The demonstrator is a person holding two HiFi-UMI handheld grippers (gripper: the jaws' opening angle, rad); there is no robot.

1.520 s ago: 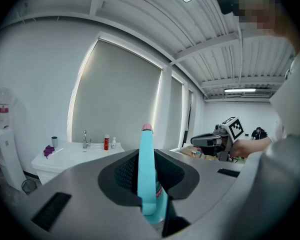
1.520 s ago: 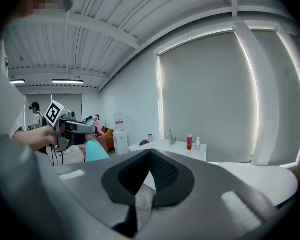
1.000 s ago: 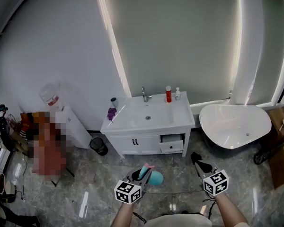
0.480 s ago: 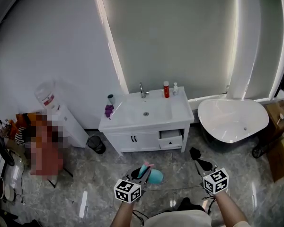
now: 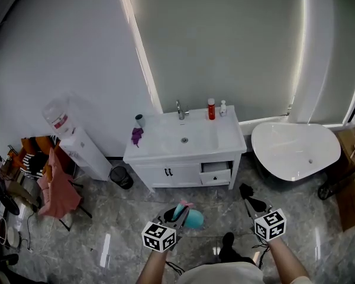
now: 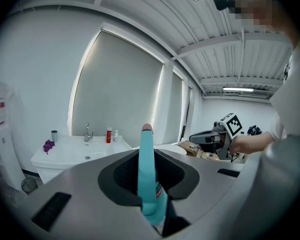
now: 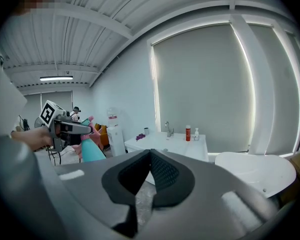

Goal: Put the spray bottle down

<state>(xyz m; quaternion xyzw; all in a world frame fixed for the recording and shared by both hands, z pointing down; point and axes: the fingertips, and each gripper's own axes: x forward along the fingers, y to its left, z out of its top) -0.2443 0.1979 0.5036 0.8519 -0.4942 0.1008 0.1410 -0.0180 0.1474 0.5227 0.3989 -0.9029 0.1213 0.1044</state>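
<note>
The left tool (image 5: 176,210) is pinching the spray bottle (image 5: 194,219) near its neck, in front of the sink (image 5: 183,139). It is probably light, stiff, slippery plastic. The right tool (image 5: 246,194) is sitting pressed together, empty.

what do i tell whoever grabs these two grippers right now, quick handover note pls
Left gripper: jaws shut on the teal spray bottle, held in the air above the floor, in front of the white vanity.
Right gripper: jaws together, nothing in them, level with the left one.
Done: the bottle is in hand.
Left: the bottle is not yet set down. The vanity top looks like the likely spot, with bare room on it, but the pictures do not settle that. Open the left jaws only once the bottle stands on something.
</note>
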